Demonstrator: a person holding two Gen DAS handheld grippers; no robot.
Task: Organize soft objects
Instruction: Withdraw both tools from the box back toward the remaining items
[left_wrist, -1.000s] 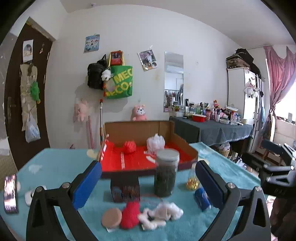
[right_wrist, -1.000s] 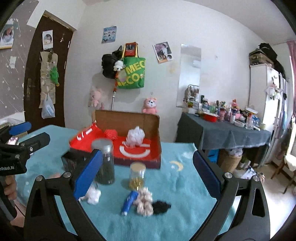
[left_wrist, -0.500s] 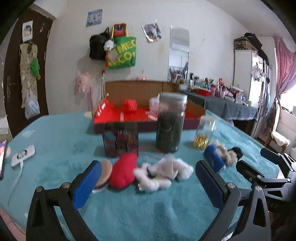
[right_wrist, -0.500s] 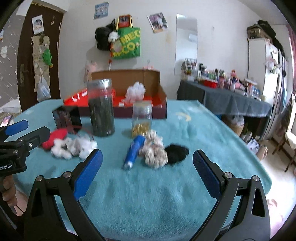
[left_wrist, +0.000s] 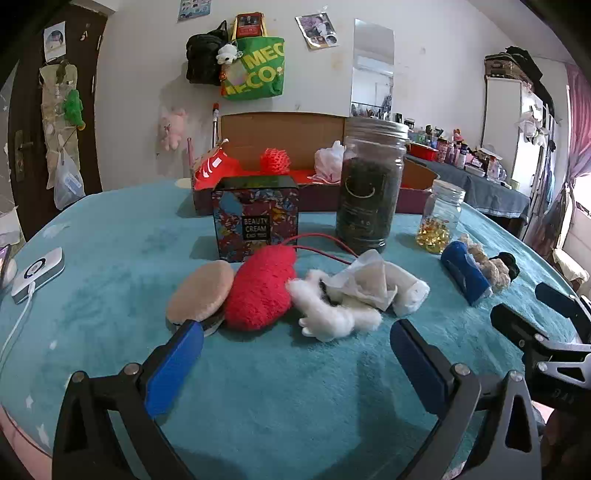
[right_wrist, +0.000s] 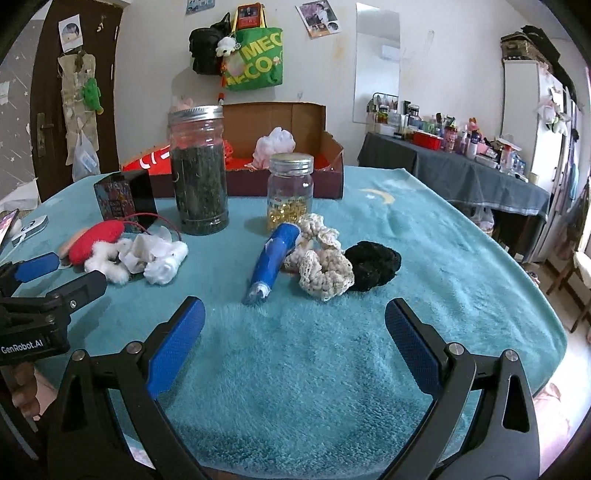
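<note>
Bedroom, round table with teal fluffy cover (right_wrist: 332, 369) filling the lower half of both views. Left tongs (left_wrist: 295, 354) released, jaws wide apart, nothing held, low centre of the left view, just short of the red plush pad (left_wrist: 260, 288), with the white fluffy bits (left_wrist: 332, 314) and crumpled tissue (left_wrist: 369, 280) to its right and the beige puff (left_wrist: 201, 291) touching it on the left. Right tongs (right_wrist: 293, 332) also released and empty, low centre of the right view, near the cream scrunchie (right_wrist: 321, 266), black scrunchie (right_wrist: 373, 264) and blue tube (right_wrist: 273, 258). Cardboard box (left_wrist: 280, 134) sits at mid-frame behind, already holding a red mesh ball (left_wrist: 275, 162) and a white pouf (left_wrist: 328, 160). Risks: a red cord (left_wrist: 317, 245) trails from the pad toward the tall dark jar (left_wrist: 371, 184), so lifting could drag it; a wide pinch may grab the puff too; the tube could come up with the scrunchie.
</note>
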